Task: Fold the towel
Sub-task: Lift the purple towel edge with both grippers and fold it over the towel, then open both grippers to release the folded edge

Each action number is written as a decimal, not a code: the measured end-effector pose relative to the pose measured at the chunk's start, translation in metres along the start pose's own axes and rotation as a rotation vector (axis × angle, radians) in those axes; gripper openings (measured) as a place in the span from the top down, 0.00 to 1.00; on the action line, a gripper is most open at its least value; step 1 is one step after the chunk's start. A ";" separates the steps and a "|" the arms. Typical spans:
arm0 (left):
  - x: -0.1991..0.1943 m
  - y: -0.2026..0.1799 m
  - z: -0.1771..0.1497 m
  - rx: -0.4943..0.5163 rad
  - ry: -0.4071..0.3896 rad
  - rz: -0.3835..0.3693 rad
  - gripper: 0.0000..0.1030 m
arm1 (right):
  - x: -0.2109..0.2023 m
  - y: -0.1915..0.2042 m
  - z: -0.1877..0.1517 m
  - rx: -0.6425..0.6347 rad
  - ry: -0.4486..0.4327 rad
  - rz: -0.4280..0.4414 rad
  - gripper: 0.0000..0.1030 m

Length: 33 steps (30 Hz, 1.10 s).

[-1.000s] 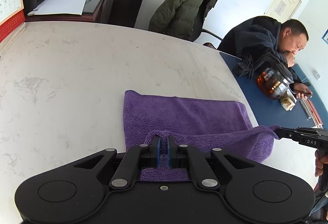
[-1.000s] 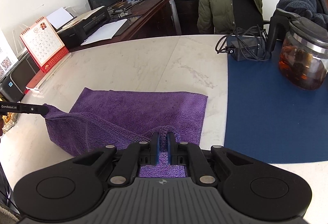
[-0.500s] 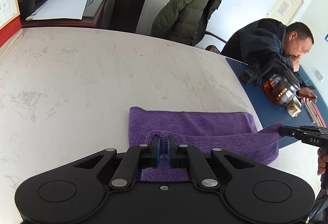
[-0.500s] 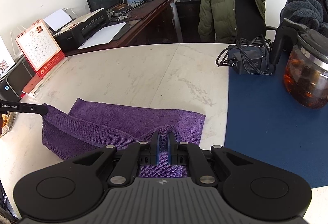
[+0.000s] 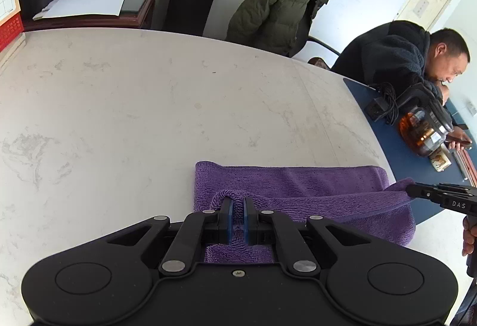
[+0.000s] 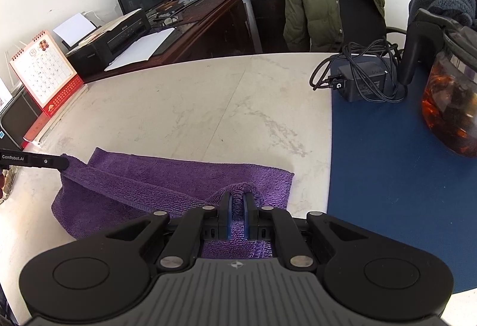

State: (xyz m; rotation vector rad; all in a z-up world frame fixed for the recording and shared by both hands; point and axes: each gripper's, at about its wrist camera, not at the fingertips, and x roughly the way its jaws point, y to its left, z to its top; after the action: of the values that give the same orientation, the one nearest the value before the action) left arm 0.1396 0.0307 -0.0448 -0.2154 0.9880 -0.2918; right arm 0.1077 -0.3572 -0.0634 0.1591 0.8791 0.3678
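A purple towel (image 5: 301, 185) lies on the white marble table (image 5: 149, 111), its near edge lifted and carried over the part still flat. My left gripper (image 5: 237, 200) is shut on the towel's near left corner. My right gripper (image 6: 237, 197) is shut on the near right corner of the towel (image 6: 167, 177). The right gripper's tip (image 5: 417, 191) shows at the right of the left wrist view, and the left gripper's tip (image 6: 59, 162) at the left of the right wrist view, each pinching cloth.
A blue mat (image 6: 387, 177) covers the table's right side, with a glass teapot (image 6: 450, 105) and a black power adapter with cables (image 6: 360, 81). A man (image 5: 417, 57) sits behind it. A desk calendar (image 6: 44, 72) stands at the left edge.
Both grippers have carried the towel's near edge forward over the flat part. Less of the flat towel shows beyond the fingers now.
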 end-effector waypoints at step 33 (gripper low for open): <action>0.011 0.019 0.025 -0.085 -0.031 0.013 0.79 | -0.002 -0.035 -0.003 0.148 -0.054 -0.076 0.60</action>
State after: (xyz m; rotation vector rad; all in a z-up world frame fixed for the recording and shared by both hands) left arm 0.1687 0.0464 -0.0459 -0.2896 0.9721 -0.2339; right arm 0.1124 -0.3903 -0.0737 0.2702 0.8569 0.2268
